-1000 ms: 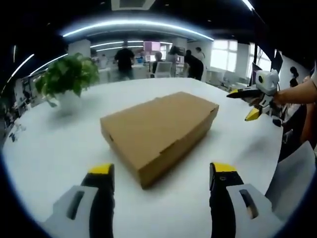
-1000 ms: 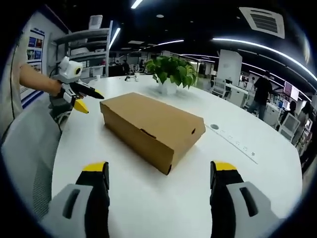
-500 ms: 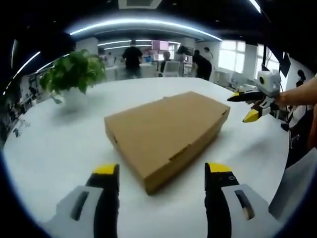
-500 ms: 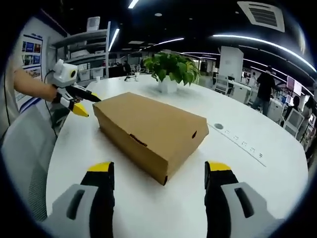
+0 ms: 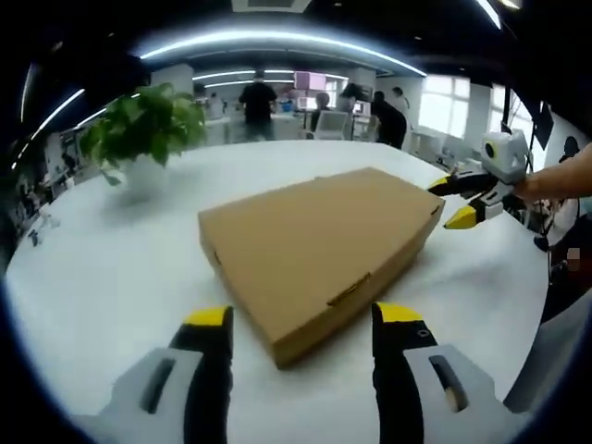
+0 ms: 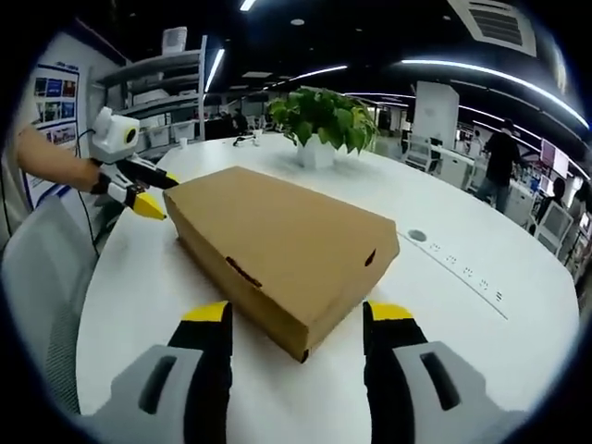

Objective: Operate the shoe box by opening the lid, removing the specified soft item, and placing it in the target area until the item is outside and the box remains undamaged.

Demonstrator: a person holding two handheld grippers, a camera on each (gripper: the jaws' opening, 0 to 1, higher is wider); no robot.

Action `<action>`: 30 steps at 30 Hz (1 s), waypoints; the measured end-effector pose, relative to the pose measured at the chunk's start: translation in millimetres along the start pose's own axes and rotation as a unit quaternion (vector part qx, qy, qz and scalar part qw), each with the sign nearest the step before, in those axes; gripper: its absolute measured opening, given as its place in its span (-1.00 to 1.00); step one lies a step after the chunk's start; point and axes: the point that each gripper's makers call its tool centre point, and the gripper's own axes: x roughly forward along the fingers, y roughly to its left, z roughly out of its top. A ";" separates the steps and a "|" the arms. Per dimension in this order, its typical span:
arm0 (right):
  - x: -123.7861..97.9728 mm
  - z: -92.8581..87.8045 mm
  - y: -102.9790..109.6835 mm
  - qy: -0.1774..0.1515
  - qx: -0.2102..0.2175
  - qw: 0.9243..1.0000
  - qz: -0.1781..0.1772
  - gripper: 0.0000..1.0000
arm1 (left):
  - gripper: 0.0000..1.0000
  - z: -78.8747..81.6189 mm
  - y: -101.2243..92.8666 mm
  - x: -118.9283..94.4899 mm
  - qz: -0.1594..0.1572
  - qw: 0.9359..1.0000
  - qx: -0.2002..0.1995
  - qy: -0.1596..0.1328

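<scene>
The closed cardboard box (image 5: 319, 250) lies mid-desk (image 5: 111, 268). Our left tool (image 5: 301, 319) and right tool (image 6: 296, 314) stand apart, empty. It looks light and crushable; we'd lift the lid's front lip gently.

The shoe box (image 5: 319, 245) lies on the table (image 5: 111, 277), a potted plant (image 6: 324, 125) behind it.

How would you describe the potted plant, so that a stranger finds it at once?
On the big white round table, look past the closed brown cardboard box lying flat in the middle. The potted plant stands beyond it: the one green, leafy thing, in a white pot.
</scene>
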 end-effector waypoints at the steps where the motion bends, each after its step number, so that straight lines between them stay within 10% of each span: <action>1: 1.0 0.6 0.2 0.000 -0.001 1.000 0.002 0.00 | 0.17 -0.3 0.0 0.4 0.000 1.000 0.001 0.001; 30: 8.0 -0.9 2.8 0.020 0.011 1.000 -0.003 -0.15 | -0.07 -2.5 4.5 2.5 0.007 1.000 0.004 0.019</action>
